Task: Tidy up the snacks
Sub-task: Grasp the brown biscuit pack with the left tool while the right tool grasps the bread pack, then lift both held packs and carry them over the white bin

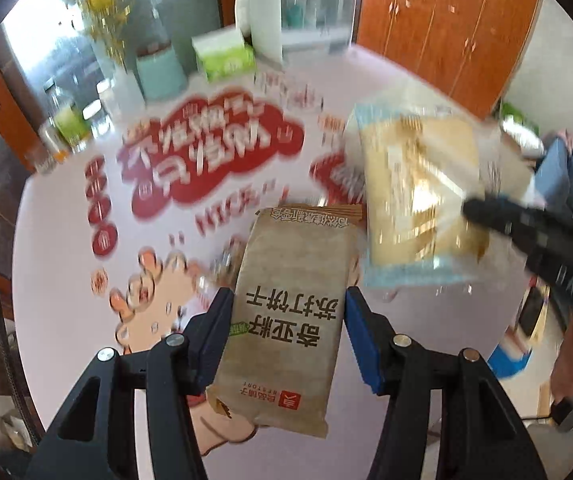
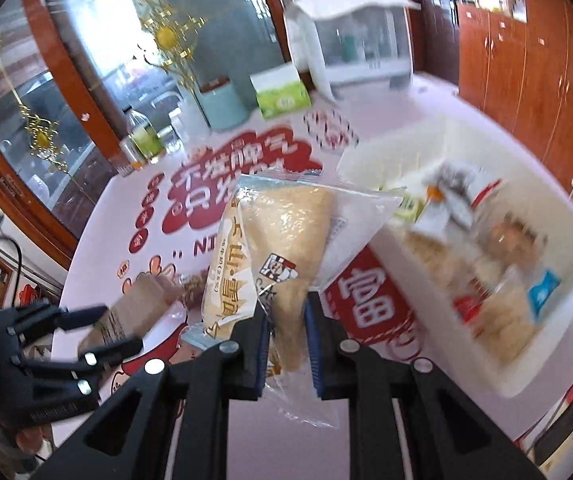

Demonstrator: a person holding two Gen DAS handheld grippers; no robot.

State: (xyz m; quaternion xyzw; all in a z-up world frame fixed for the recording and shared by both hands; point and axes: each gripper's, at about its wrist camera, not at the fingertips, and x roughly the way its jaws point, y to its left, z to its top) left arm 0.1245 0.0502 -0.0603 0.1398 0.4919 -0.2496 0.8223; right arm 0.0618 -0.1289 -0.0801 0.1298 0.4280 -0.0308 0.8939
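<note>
Two grippers hold snacks above a pink table [image 1: 70, 216]: the left gripper [image 1: 288, 300] clamps a brown cracker packet [image 1: 286, 304], the right gripper [image 2: 286, 314] pinches a clear bread packet [image 2: 282, 240] beside a white bin [image 2: 562, 320] of snacks.

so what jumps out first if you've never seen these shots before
The brown cracker packet, clamped in the left gripper, fills the left wrist view. The right gripper pinches a clear-wrapped pale bread above the pink cartoon tablecloth, with a white bin of snacks at right.
</note>
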